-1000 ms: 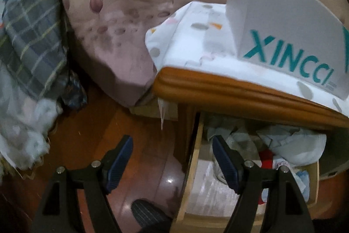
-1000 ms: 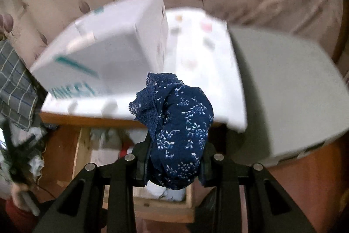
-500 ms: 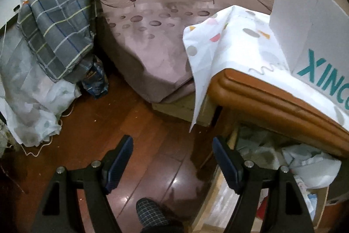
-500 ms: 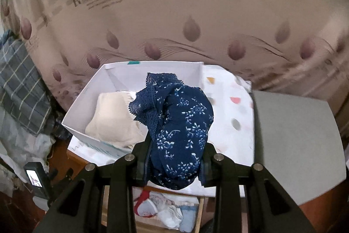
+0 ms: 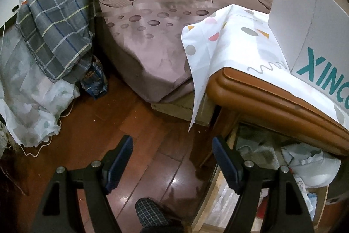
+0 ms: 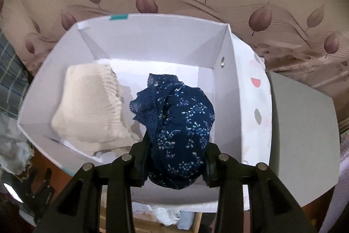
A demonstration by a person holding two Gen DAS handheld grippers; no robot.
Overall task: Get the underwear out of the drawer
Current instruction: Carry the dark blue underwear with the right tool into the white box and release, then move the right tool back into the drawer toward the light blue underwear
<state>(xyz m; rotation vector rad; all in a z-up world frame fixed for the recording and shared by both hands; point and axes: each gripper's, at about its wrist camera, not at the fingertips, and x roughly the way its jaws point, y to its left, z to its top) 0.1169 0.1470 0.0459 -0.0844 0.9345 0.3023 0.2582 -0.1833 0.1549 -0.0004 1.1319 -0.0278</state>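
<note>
White card forms the open box (image 6: 226,88) on the nightstand; everything here is placed from it. Below its front wall, the drawer (image 5: 220,195) stands open with clothes inside. A second ago the right gripper (image 6: 174,158) was short of the box; now it hangs over it beside the cream garment (image 6: 87,106), jaws opening around the navy floral underwear (image 6: 181,123), so the drop is starting. The left gripper (image 5: 172,161), left of the box, gapes empty.

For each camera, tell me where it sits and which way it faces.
Left wrist: on the open left tool, angled down at the floor, bed and open drawer; a slippered foot shows.
Right wrist: on the right tool, jaws opening around the navy underwear, above the white box.
Shared: the box, patterned cloth, drawer.
</note>
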